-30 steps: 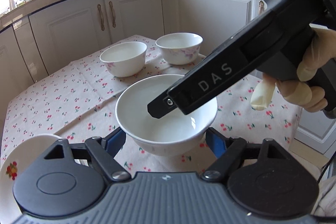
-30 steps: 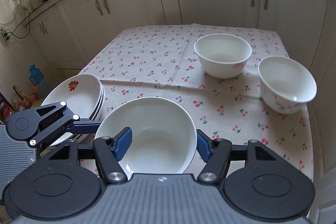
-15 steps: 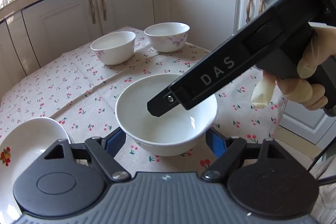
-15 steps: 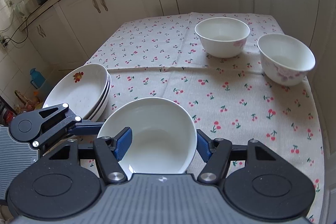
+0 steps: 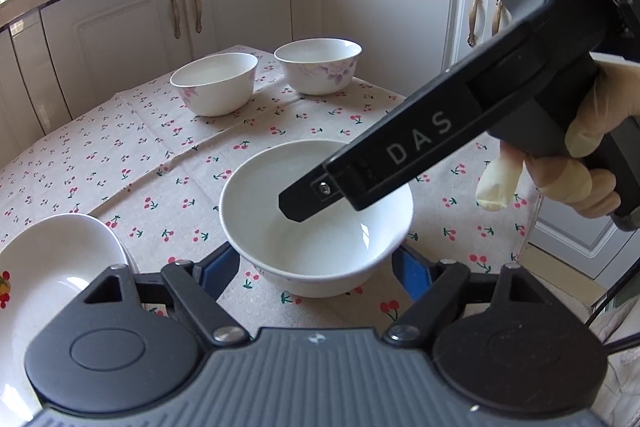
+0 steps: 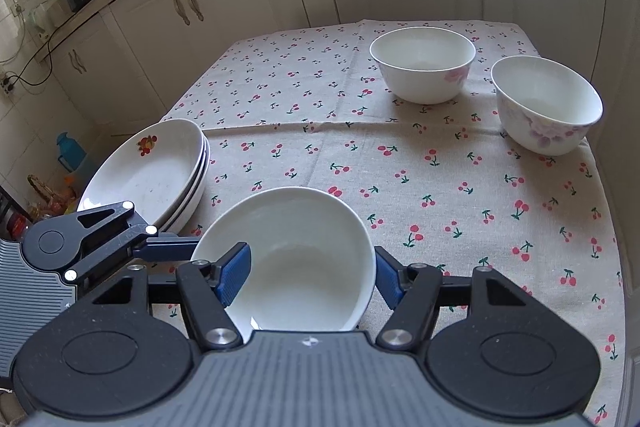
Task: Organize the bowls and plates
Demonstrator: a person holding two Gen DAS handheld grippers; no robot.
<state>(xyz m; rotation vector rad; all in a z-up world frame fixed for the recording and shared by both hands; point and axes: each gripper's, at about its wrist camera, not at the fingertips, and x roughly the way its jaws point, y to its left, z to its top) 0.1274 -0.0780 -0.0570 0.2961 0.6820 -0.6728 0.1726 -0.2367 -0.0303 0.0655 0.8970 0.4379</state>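
Observation:
A plain white bowl sits low over the cherry-print cloth at the table's near edge; whether it rests on the cloth I cannot tell. My left gripper is shut on its lower body, one blue pad on each side. From the right, one finger of my right gripper reaches over the rim. In the right wrist view the bowl lies between the pads of my right gripper, which grips it as its jaws are opening. The left gripper's finger touches the bowl's left side.
Stacked white plates with a fruit motif sit at the table's left edge. Two flowered bowls stand at the far right. A gloved hand holds the right gripper. Cream cabinets ring the table.
Both views have swung a little, bringing the plate stack further into the frame. The bowl keeps its place between both pairs of pads.

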